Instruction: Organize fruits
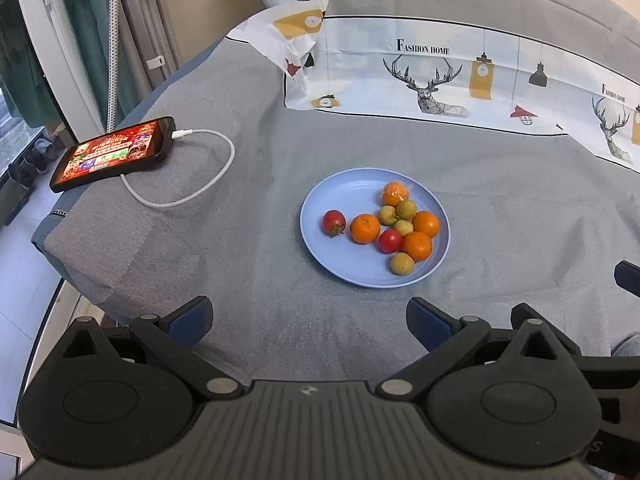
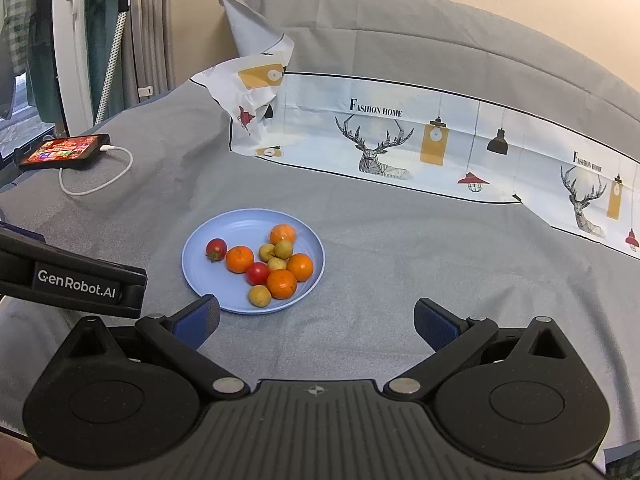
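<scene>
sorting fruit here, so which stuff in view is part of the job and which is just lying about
Job: blue plate, oranges, red fruits, small yellowish fruits, left gripper, right gripper, both open.

Lying about: phone, white cable, deer-print cloth.

Bare grey cloth [image 1: 312, 320] lay between the left gripper [image 1: 310, 320] and the plate [image 1: 320, 200] ahead. Phone [image 1: 112, 154] and cable [image 1: 208, 184] lay far left; printed sheet [image 1: 440, 76] beyond.
</scene>
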`<state>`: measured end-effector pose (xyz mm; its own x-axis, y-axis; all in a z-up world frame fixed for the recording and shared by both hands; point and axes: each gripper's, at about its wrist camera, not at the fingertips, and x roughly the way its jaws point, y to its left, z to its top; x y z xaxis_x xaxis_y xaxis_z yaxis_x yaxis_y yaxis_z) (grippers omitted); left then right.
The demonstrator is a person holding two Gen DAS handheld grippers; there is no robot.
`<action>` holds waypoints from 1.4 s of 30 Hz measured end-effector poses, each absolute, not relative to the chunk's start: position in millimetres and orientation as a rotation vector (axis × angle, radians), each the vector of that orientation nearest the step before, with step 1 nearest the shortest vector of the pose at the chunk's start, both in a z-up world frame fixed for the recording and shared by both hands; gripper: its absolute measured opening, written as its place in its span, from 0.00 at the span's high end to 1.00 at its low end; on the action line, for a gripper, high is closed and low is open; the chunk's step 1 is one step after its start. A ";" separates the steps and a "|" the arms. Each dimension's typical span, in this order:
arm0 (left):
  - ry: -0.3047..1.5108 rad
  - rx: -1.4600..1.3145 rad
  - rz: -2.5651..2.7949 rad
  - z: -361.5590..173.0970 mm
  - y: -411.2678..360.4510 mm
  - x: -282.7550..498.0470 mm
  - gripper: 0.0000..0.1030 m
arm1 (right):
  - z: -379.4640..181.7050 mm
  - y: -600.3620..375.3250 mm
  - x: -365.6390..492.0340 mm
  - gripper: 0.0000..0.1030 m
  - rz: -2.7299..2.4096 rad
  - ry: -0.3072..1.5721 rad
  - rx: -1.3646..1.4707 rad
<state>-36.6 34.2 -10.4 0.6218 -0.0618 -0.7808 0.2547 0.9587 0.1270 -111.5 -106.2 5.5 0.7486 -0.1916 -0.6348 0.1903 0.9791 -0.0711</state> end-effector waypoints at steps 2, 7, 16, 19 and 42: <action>0.883 0.236 -0.182 -10.5 34.0 -36.5 0.00 | 5.2 -106.3 -111.2 0.01 -0.209 0.694 0.000; 0.881 0.239 -0.178 -10.4 33.6 -36.4 0.00 | 5.0 -106.1 -110.9 0.01 -0.211 0.692 0.001; 0.883 0.244 -0.173 -11.6 34.0 -35.6 0.00 | 5.0 -105.8 -110.1 0.01 -0.209 0.694 0.002; 0.883 0.245 -0.172 -11.5 33.8 -35.7 0.00 | 5.5 -105.5 -109.7 0.01 -0.207 0.693 0.001; 0.891 0.261 -0.166 -15.0 29.6 -28.8 0.00 | 4.4 -103.7 -106.9 0.01 -0.211 0.693 -0.006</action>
<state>-28.8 29.6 -15.0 0.6192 -0.0343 -0.7844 0.2503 0.9555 0.1558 -106.9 -103.7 4.4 0.7487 -0.1953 -0.6335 0.1916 0.9786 -0.0752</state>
